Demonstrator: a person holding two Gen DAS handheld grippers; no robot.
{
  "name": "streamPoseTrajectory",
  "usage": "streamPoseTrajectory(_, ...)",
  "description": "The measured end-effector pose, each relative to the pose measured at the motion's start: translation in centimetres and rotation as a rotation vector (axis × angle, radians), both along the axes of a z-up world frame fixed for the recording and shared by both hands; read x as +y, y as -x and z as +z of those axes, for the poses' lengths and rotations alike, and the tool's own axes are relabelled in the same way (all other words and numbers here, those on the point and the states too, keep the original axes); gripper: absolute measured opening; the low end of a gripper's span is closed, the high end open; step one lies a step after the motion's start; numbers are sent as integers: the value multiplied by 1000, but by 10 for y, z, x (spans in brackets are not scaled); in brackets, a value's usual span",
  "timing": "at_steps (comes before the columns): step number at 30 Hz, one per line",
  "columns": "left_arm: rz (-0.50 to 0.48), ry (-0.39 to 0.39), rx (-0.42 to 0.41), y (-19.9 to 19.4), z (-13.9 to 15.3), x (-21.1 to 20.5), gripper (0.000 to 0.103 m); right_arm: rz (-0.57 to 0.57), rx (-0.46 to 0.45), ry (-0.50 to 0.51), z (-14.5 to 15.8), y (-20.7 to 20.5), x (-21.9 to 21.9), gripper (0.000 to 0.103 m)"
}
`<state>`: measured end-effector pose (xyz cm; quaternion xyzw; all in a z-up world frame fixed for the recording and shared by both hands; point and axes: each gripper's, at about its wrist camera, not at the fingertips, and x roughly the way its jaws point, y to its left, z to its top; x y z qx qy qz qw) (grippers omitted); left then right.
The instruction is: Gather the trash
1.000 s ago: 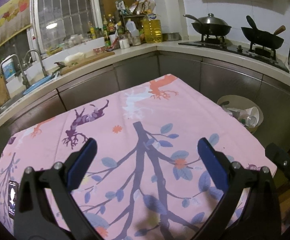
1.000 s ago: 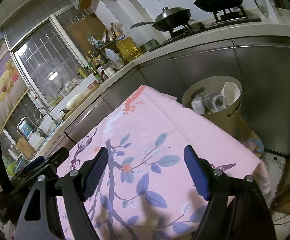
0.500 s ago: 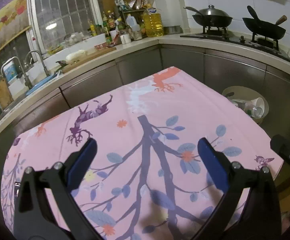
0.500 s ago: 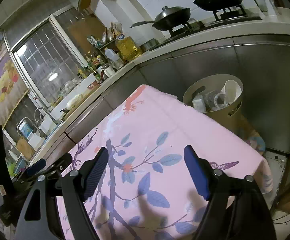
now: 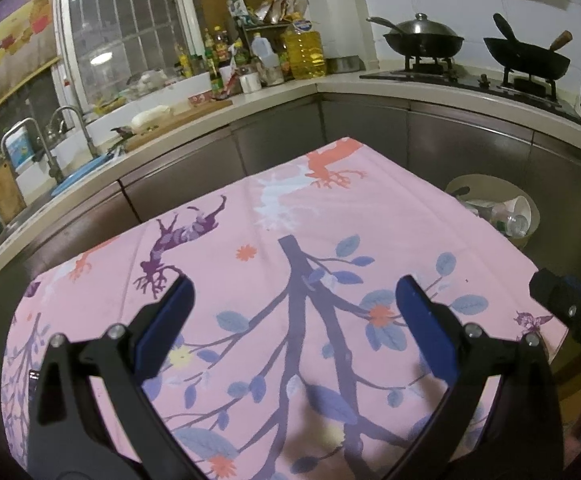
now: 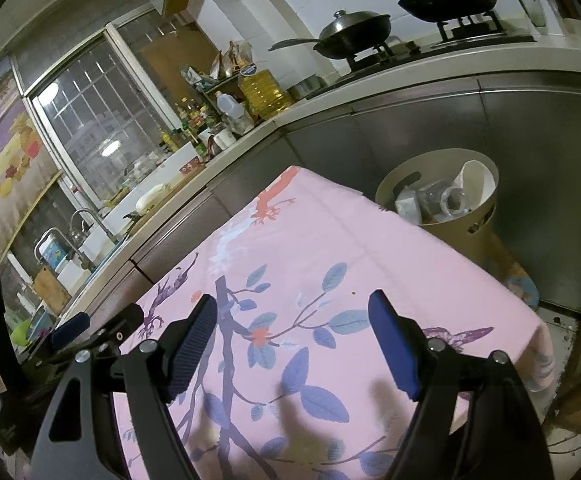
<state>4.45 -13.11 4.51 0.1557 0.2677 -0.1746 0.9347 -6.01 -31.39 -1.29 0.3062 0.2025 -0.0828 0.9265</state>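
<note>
Both grippers tilt downward over the pink tablecloth (image 5: 274, 240) — left gripper (image 5: 290, 304) and right gripper (image 6: 290, 320) wide apart, holding nothing — trash sits in the beige bin (image 6: 478, 220) far right.

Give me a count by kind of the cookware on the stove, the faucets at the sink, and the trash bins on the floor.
Woks or pans on the stove: 2, lidded wok and open black pan
Faucets at the sink: 2, taller faucet and nearer faucet
Trash bins: 1, beige bin with trash in it
Total: 5
</note>
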Motion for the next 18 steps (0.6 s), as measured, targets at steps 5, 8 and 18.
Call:
streamPoseTrajectory(5,6,15,1,-2,2,0,97,5,-28,18,3,1,3,75)
streamPoseTrajectory(8,6,12,-3,-3,3,1,97,-3,-38,22,5,2,3,79)
streamPoseTrajectory(18,21,7,-36,1,8,4,97,-20,-42,14,5,2,0,82)
